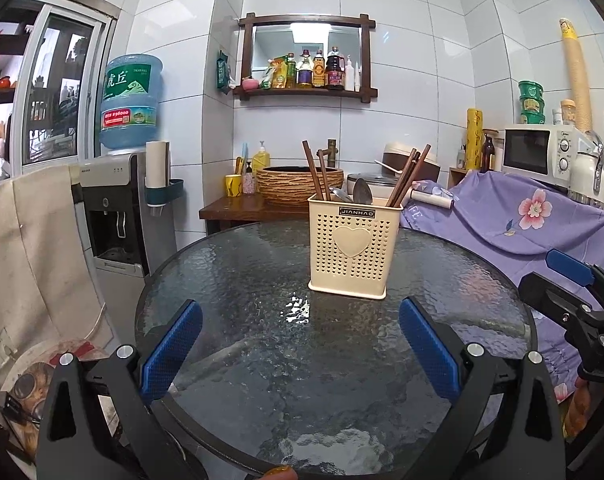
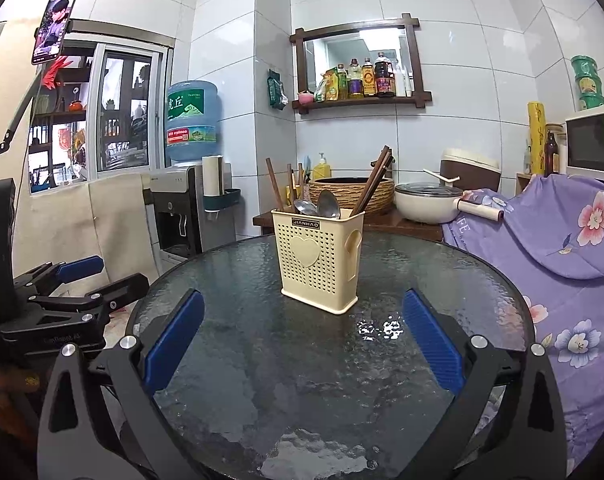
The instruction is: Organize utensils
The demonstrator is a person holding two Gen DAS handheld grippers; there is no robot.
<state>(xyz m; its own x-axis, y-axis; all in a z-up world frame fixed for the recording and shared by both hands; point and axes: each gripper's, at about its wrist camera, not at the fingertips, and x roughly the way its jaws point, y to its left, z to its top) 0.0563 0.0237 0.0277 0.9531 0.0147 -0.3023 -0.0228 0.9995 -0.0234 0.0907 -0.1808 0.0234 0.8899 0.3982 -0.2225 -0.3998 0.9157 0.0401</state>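
A cream perforated utensil holder point(image 1: 353, 246) point(image 2: 317, 260) with a heart on its front stands upright on the round dark glass table point(image 1: 262, 360) point(image 2: 302, 380). Brown chopsticks point(image 1: 407, 178) point(image 2: 375, 178) and metal spoons point(image 1: 361, 192) point(image 2: 327, 204) stick out of its top. My left gripper point(image 1: 300, 314) is open over the near part of the table, short of the holder, with nothing between its blue pads. My right gripper point(image 2: 303, 306) is likewise open and empty, just in front of the holder. Each gripper shows at the edge of the other's view.
Behind the table a wooden stand point(image 1: 238, 206) carries a woven basin point(image 1: 300, 184) and a white pot point(image 2: 427, 202). A water dispenser point(image 1: 114, 216) stands at the left. A purple floral cloth point(image 1: 521, 224) point(image 2: 561, 240) covers furniture at the right, with a microwave point(image 1: 537, 154) above.
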